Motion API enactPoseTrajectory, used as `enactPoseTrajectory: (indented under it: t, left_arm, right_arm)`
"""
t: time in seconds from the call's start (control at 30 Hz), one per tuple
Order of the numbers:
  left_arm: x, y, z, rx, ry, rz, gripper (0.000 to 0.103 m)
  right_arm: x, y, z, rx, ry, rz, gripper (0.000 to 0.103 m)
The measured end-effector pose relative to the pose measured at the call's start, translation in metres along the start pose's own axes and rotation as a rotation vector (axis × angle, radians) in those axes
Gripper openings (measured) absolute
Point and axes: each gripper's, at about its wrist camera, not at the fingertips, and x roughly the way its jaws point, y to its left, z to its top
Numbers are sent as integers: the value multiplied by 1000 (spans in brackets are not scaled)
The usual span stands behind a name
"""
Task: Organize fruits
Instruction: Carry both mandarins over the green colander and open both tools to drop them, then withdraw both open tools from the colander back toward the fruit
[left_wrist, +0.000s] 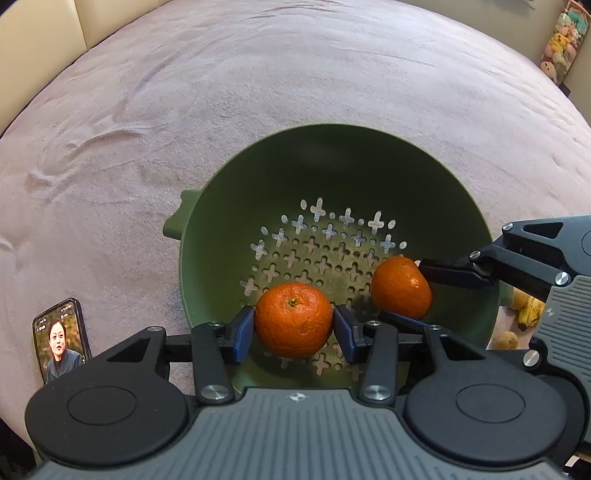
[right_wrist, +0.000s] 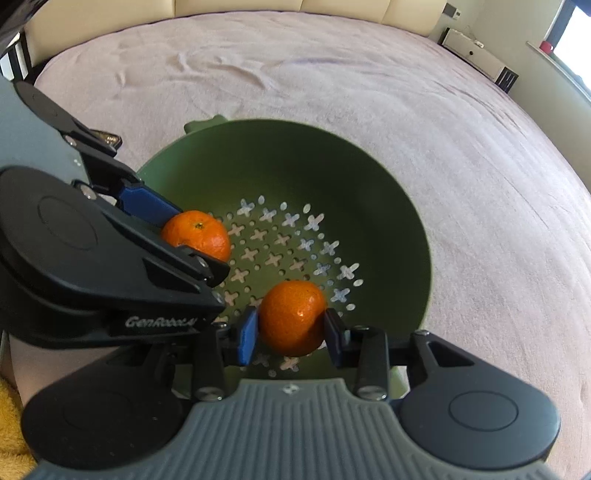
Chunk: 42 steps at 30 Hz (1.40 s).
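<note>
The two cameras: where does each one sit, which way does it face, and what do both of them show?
Left wrist view: sits on the left gripper, faces steeply down into the green colander; own fingers clamp a mandarin; the right gripper enters from the right.
Right wrist view: sits on the right gripper, faces down into the same colander; own fingers clamp the second mandarin; the left gripper enters from the left.
Shared: colander, both mandarins, both grippers, pink cover.
</note>
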Motion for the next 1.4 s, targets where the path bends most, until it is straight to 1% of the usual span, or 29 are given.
enactPoseTrajectory:
  t: [0.03, 0.1, 0.17, 0.23, 0.27, 0.33, 0.37, 0.43, 0.47, 0.5, 0.53, 0.57, 0.6, 0.7, 0.77, 0.8, 0.9, 0.97, 1.17, 1.3, 1.4]
  left_arm:
    - [1, 0, 0, 2, 4, 4, 53]
    - [1, -2, -1, 10, 5, 5, 54]
    - [1, -2, -1, 10, 5, 13, 54]
    - [2, -1, -1, 8, 10, 14, 54]
    - [1, -1, -1, 9, 12, 16, 56]
    - [0, -2, -1, 12, 11, 20, 58]
    - [-1, -2, -1, 14, 7, 23, 59]
    - [-5, -3, -1, 19, 1, 41, 65]
    - [-7, -3, -1, 22, -7, 42, 68]
    - [-9, -3, -1, 22, -12, 46, 69]
    - [-12, -3, 0, 22, -19, 46, 72]
    - [-15, -2, 0, 20, -27, 45, 74]
    - [-18, -2, 0, 20, -35, 43, 75]
    - [-25, -2, 0, 24, -57, 40, 75]
    - [-31, -2, 0, 29, -75, 38, 75]
    - [-34, -2, 0, 30, -86, 38, 75]
    - [-47, -2, -1, 25, -136, 32, 75]
    - [-55, -3, -1, 29, -165, 28, 75]
    - [-75, -10, -7, 39, -242, -4, 76]
    - [-88, -23, -17, 87, -296, -51, 76]
    - [-96, -35, -27, 132, -334, -73, 77]
  right_arm:
    - [1, 0, 0, 1, 3, 3, 29]
    - [4, -1, -1, 12, 12, 5, 27]
    - [6, -4, -1, 45, 14, 21, 28]
    - [6, -4, -2, 55, 10, 20, 28]
    - [6, -4, -2, 57, 11, 18, 28]
    - [5, -3, -2, 56, 11, 7, 33]
    - [4, -2, -3, 56, 11, -3, 38]
    - [0, -3, -4, 63, 10, -12, 40]
    - [-1, -4, -4, 70, 8, -15, 43]
    - [-4, -5, -5, 78, 4, -20, 46]
    - [-6, -6, -5, 85, -2, -25, 48]
    - [-9, -7, -6, 93, -10, -26, 53]
    - [-12, -8, -6, 102, -19, -25, 57]
    - [-24, -7, -7, 114, -48, -37, 58]
    - [-33, -5, -8, 115, -70, -48, 59]
    - [-38, -4, -8, 118, -82, -57, 63]
    - [-56, -1, -11, 136, -122, -92, 70]
    - [-68, -1, -16, 166, -145, -106, 71]
    - [-98, -2, -40, 298, -163, -176, 71]
    - [-113, -3, -59, 395, -171, -217, 71]
    - [-124, -3, -74, 463, -175, -260, 71]
